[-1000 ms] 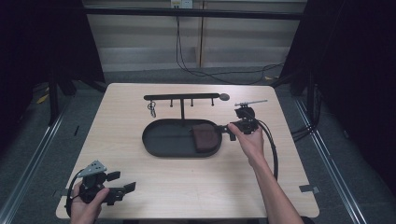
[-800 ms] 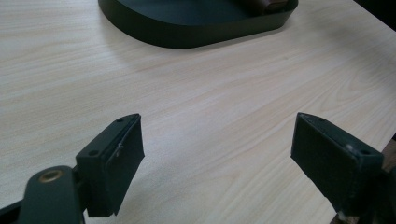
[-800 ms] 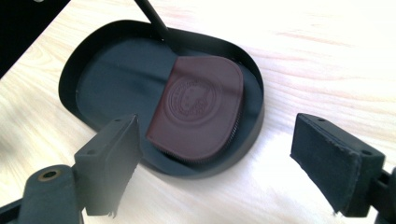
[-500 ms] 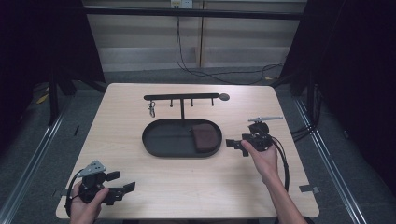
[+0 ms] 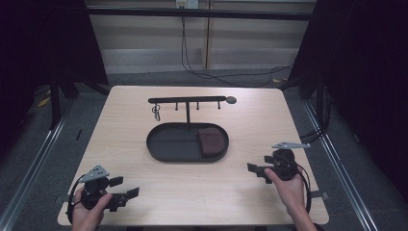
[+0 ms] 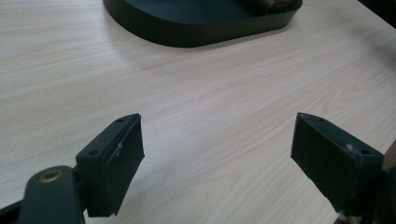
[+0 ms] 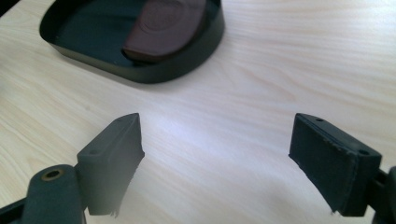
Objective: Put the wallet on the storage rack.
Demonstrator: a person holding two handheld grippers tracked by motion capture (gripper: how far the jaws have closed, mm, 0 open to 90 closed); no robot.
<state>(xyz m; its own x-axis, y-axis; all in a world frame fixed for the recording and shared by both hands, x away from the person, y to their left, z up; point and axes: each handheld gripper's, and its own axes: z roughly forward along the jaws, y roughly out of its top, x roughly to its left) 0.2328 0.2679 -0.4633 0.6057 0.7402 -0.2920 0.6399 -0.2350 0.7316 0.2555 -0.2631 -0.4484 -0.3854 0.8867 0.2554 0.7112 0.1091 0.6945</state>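
Left gripper (image 5: 126, 190): held at the near left table corner, jaws spread wide, nothing between them.
Right gripper (image 5: 257, 171): held at the near right, jaws likewise wide apart and empty, pointed toward the tray.
Tray (image 5: 163, 153): black oval, ahead of both grippers, well apart from each; long axis ran across the table.
Pouch (image 5: 210, 142): dark brown, lay in the tray's right end; faint embossed mark, unreadable.
Rack (image 5: 186, 100): black bar with pegs, beyond the tray, parallel to it; ring (image 5: 156, 112) hung at its left end.
Table (image 5: 250, 120): pale wood.
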